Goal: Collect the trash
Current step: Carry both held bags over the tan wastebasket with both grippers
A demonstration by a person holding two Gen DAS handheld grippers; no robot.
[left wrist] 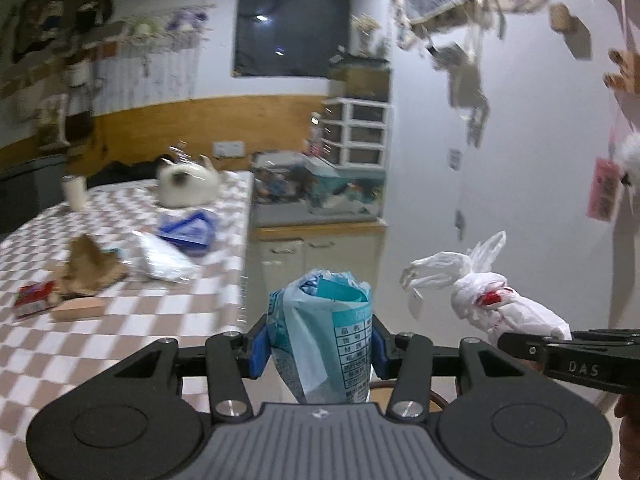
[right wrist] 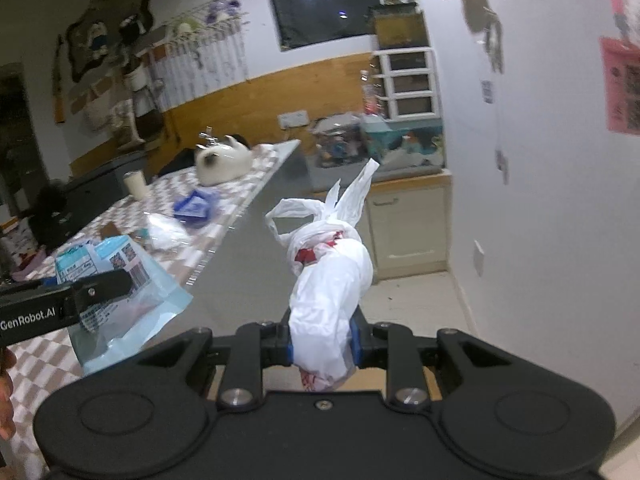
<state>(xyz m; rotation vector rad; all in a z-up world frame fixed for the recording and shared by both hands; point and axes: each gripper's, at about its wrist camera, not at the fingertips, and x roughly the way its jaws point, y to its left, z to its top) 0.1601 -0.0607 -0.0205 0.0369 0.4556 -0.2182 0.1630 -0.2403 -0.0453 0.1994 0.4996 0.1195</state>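
Checkered tablecloth (left wrist: 120, 340) sits off to our left, more litter on it. We clamp a light-blue printed plastic pouch (left wrist: 324, 320) in the left gripper (left wrist: 320, 346), upright between the fingers, and a knotted white plastic bag (right wrist: 332, 280) in the right gripper (right wrist: 322, 344), pointing forward.

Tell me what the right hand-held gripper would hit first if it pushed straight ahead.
Probably nothing close: beyond the knotted white bag that the right hand-held gripper holds lies open floor, then the cream cabinet against the wall. Depth is unclear.
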